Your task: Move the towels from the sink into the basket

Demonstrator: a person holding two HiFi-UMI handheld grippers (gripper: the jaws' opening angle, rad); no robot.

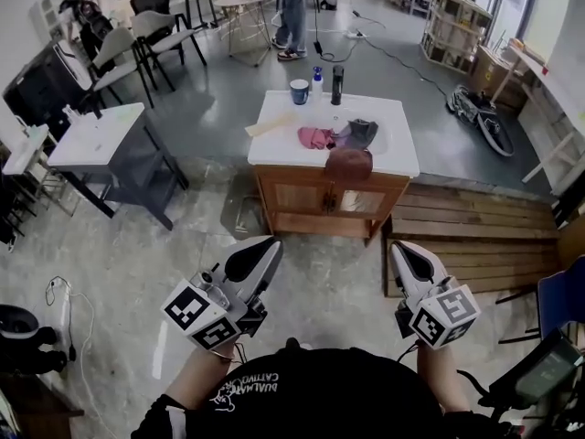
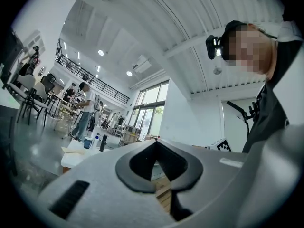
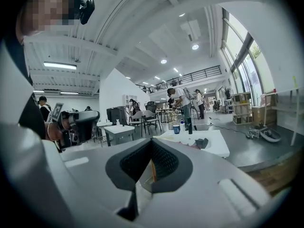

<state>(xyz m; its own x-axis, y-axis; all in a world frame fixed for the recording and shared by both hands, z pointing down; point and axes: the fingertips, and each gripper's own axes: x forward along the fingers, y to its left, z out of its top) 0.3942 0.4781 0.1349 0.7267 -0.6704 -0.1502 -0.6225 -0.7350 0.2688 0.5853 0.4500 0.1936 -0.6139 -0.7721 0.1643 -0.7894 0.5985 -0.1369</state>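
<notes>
You hold 2 tools low before you: the left hand-held gripper (image 1: 263, 252) at 7 o'clock and the right hand-held gripper (image 1: 408, 254) at 5 o'clock. Both have their jaws closed on nothing. At 12 o'clock, well apart across glossy floor (image 1: 183, 263), stands 1 white worktop (image 1: 274, 144) on a wooden cabinet (image 1: 292, 199). It holds 3 soft, crumpled towels: the pink towel (image 1: 315, 137) in the sink (image 1: 386, 137), the maroon towel (image 1: 349, 163) draped over the front edge, and the dark grey towel (image 1: 362, 132) in the sink. Behind stand 1 blue cup (image 1: 299, 91) and 1 black tap (image 1: 336, 85).
</notes>
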